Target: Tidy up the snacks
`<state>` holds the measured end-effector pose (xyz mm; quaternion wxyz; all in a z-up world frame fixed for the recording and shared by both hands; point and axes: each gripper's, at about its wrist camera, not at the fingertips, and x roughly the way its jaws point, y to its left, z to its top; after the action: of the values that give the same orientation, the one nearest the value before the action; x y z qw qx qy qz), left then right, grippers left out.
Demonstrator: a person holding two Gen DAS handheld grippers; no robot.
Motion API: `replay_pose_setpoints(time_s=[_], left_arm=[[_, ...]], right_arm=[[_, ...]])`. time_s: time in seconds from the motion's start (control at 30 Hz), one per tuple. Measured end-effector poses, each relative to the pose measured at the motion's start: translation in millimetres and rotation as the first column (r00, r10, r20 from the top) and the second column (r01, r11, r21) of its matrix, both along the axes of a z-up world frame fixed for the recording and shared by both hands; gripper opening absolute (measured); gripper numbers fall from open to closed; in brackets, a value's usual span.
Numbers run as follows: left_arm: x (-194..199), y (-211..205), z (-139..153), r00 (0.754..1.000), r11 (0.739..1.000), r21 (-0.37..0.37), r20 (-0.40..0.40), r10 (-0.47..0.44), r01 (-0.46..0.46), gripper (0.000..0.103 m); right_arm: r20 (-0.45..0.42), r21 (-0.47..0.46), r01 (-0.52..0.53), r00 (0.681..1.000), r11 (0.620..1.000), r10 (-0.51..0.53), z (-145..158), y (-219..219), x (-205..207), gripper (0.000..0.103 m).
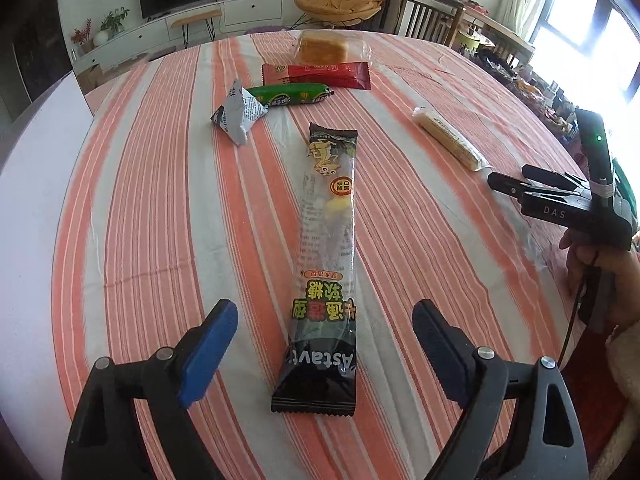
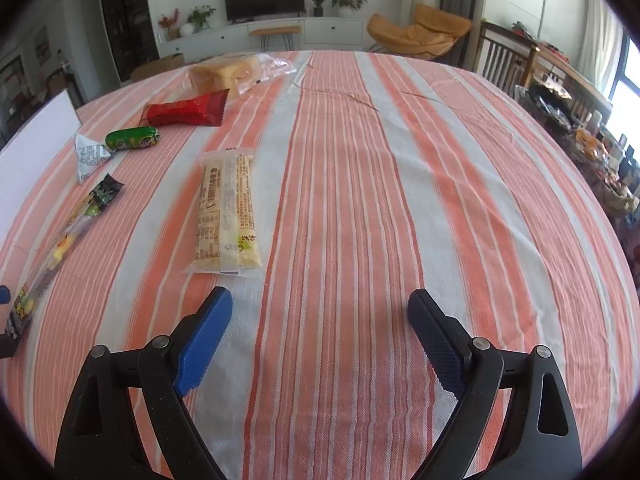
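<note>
My left gripper (image 1: 325,322) is open, its blue pads either side of the near end of a long black candy packet (image 1: 326,248) lying on the striped cloth; that packet also shows in the right wrist view (image 2: 60,248). My right gripper (image 2: 320,312) is open and empty over bare cloth, with a pale yellow wafer packet (image 2: 227,212) just ahead to the left. It also appears in the left wrist view (image 1: 516,184), near the wafer packet (image 1: 448,138). Beyond lie a grey triangular packet (image 1: 239,114), a green sausage (image 1: 292,94), a red packet (image 1: 316,75) and bagged bread (image 1: 324,49).
The round table (image 2: 400,200) has an orange-and-white striped cloth. A white board (image 2: 32,148) stands at the table's left edge. Wooden chairs (image 2: 504,60) and a cluttered side table (image 2: 580,128) lie to the right. A TV unit and an orange lounge chair (image 2: 416,32) stand behind.
</note>
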<state>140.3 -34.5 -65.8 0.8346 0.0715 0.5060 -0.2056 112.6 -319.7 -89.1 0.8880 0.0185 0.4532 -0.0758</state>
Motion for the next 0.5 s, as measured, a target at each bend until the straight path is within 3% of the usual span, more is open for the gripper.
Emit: replay_pose_setpoints(time_s=[0.13, 0.2, 0.27, 0.33, 0.5], left_arm=[[31.9, -15.2, -18.1, 0.998, 0.999, 0.012, -0.054, 0.038, -0.038, 0.088], [36.5, -22.7, -20.7, 0.998, 0.998, 0.038, -0.008, 0.059, -0.059, 0.081], [35.0, -24.4, -18.2, 0.996, 0.995, 0.065, 0.045, 0.077, -0.080, 0.046], [36.9, -13.3, -15.2, 0.992, 0.992, 0.033, 0.033, 0.121, -0.122, 0.028], [37.6, 36.1, -11.2, 0.950, 0.949, 0.049, 0.061, 0.308, -0.311, 0.027]], right_arm=[[0.000, 0.001, 0.000, 1.000, 1.000, 0.000, 0.1, -0.1, 0.0, 0.092], [0.000, 0.001, 0.000, 1.000, 1.000, 0.000, 0.1, -0.2, 0.0, 0.092], [0.000, 0.001, 0.000, 1.000, 1.000, 0.000, 0.2, -0.3, 0.0, 0.092], [0.000, 0.001, 0.000, 1.000, 1.000, 0.000, 0.1, -0.3, 0.0, 0.092], [-0.002, 0.001, -0.001, 1.000, 1.000, 0.001, -0.2, 0.0, 0.9, 0.093]])
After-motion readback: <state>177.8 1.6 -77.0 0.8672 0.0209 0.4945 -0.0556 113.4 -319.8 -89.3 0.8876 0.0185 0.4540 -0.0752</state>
